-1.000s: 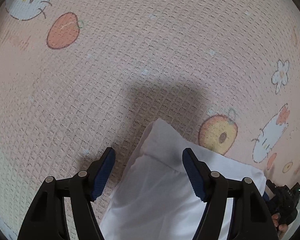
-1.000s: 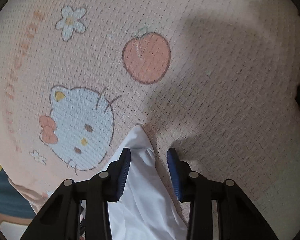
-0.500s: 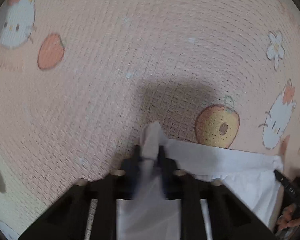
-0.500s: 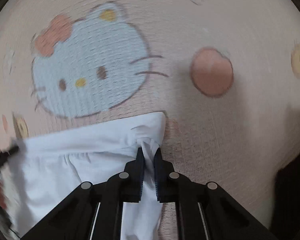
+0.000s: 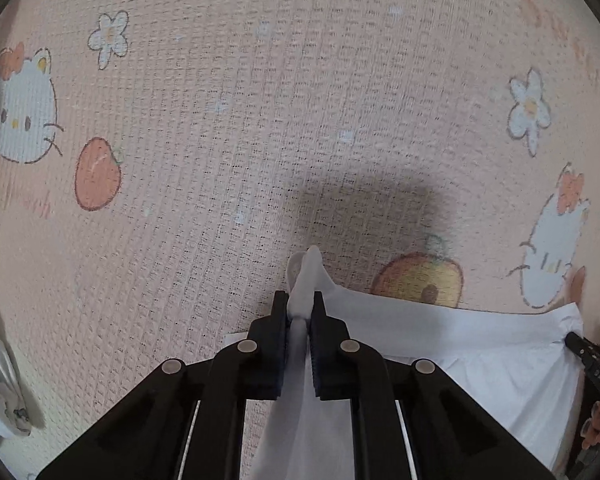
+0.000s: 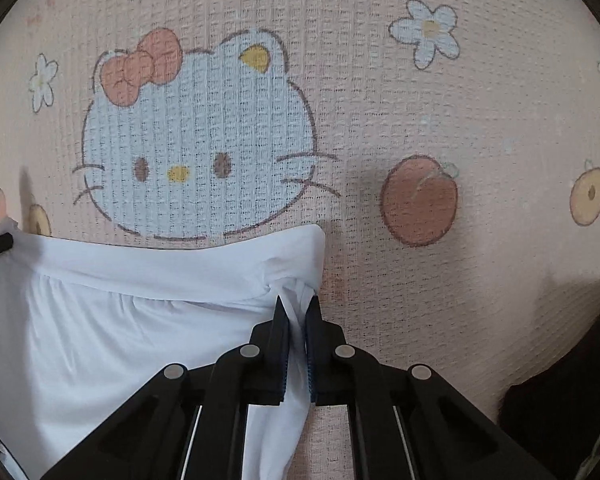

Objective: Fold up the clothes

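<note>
Both tongs clamped tight on white garment [image 6: 112, 320] corners, left gripper [image 5: 301, 304], right gripper [image 6: 296, 312], over pink cartoon-cat blanket [image 6: 380, 100]; its lettering unreadable.

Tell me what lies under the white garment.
Under the white garment, pinched by the right gripper and left gripper, lies the pink cartoon-print blanket. Its pattern runs beneath the cloth's edge; whatever else lies there is covered.

I am pinching my left gripper [image 5: 301, 300] tight on a corner of the white garment [image 5: 440, 344], and my right gripper [image 6: 297, 312] is clamping its other corner.
</note>
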{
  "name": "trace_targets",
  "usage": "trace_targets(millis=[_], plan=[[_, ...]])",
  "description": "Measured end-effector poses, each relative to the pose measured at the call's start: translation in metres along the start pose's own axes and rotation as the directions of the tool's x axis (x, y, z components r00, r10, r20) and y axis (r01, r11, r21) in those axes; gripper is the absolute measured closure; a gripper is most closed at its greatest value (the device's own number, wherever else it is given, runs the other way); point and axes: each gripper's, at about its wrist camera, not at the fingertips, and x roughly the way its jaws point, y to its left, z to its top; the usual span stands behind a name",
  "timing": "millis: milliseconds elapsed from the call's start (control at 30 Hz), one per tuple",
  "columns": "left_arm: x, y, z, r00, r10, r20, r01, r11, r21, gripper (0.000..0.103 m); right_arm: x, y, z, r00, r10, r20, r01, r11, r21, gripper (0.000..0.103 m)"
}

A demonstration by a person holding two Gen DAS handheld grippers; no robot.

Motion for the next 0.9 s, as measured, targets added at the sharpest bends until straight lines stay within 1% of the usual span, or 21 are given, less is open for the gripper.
trace_targets(millis=[67,133,200,233,267,300,333,367,400,433,467,500,533,600,733,800,867,900], plan=[[0.004,-0.003,-0.001,1.000,0.004,-0.005,-0.004,1.000,-0.009,0.095,0.005,0.005,-0.004,1.000,-0.001,-0.011,0.001,1.000,0.014,0.098],[0.009,-0.003,0.000,0.999,-0.010,-0.040,0.008,0.999,-0.047,0.095,0.013,0.010,-0.006,0.999,-0.015,-0.033,0.016,1.000,0.009,0.098],[0.013,-0.003,0.000,0.997,-0.026,-0.074,0.020,0.996,-0.086,0.094,0.015,0.012,-0.007,0.999,-0.020,-0.033,0.020,1.000,0.011,0.097],[0.015,-0.002,0.000,0.995,-0.034,-0.091,0.025,0.994,-0.106,0.093,0.014,0.012,-0.007,0.999,-0.006,-0.038,0.006,1.000,0.019,0.091],[0.018,-0.002,0.000,0.993,-0.043,-0.108,0.030,0.992,-0.125,0.093,0.013,0.010,-0.007,0.999,0.013,-0.048,-0.011,0.999,0.032,0.082],[0.020,-0.002,0.000,0.991,-0.052,-0.124,0.034,0.989,-0.145,0.092,0.011,0.007,-0.007,0.998,0.032,-0.058,-0.029,0.999,0.046,0.076],[0.020,0.001,0.000,0.986,-0.080,-0.146,0.054,0.984,-0.172,0.088,0.009,0.004,-0.006,0.997,0.050,-0.057,-0.047,0.997,0.058,0.065],[0.021,0.005,0.001,0.980,-0.108,-0.167,0.074,0.977,-0.199,0.085,0.005,-0.001,-0.008,0.996,0.076,-0.044,-0.072,0.995,0.074,0.063],[0.021,0.008,0.001,0.973,-0.137,-0.187,0.093,0.969,-0.227,0.084,0.001,-0.005,-0.010,0.995,0.098,-0.031,-0.095,0.992,0.087,0.063],[0.017,0.013,0.000,0.972,-0.145,-0.185,0.094,0.961,-0.259,0.076,-0.001,-0.010,-0.014,0.992,0.122,-0.030,-0.118,0.987,0.105,0.063],[0.014,0.016,-0.001,0.973,-0.145,-0.182,0.091,0.956,-0.278,0.058,-0.003,-0.015,-0.017,0.988,0.148,-0.034,-0.142,0.982,0.126,0.063],[0.011,0.019,-0.002,0.973,-0.146,-0.178,0.088,0.951,-0.297,0.049,-0.003,-0.020,-0.021,0.983,0.176,-0.046,-0.167,0.975,0.148,0.063],[0.007,0.023,-0.005,0.974,-0.145,-0.172,0.084,0.944,-0.318,0.041,-0.003,-0.024,-0.026,0.979,0.195,-0.061,-0.182,0.969,0.168,0.063],[-0.001,0.037,-0.011,0.974,-0.162,-0.155,0.101,0.933,-0.344,0.041,-0.005,-0.028,-0.036,0.973,0.220,-0.076,-0.201,0.959,0.200,0.063],[-0.012,0.043,-0.027,0.974,-0.149,-0.170,0.092,0.947,-0.307,0.041,-0.014,-0.030,-0.058,0.964,0.257,-0.064,-0.235,0.943,0.236,0.063],[-0.017,0.051,-0.033,0.973,-0.154,-0.173,0.099,0.952,-0.289,0.041,-0.021,-0.027,-0.068,0.961,0.272,-0.058,-0.250,0.937,0.244,0.063],[-0.024,0.056,-0.042,0.971,-0.165,-0.175,0.111,0.952,-0.285,0.041,-0.027,-0.021,-0.081,0.961,0.270,-0.064,-0.249,0.940,0.232,0.063],[-0.026,0.060,-0.046,0.970,-0.169,-0.175,0.114,0.951,-0.287,0.041,-0.025,-0.031,-0.083,0.963,0.262,-0.069,-0.241,0.945,0.222,0.063]])
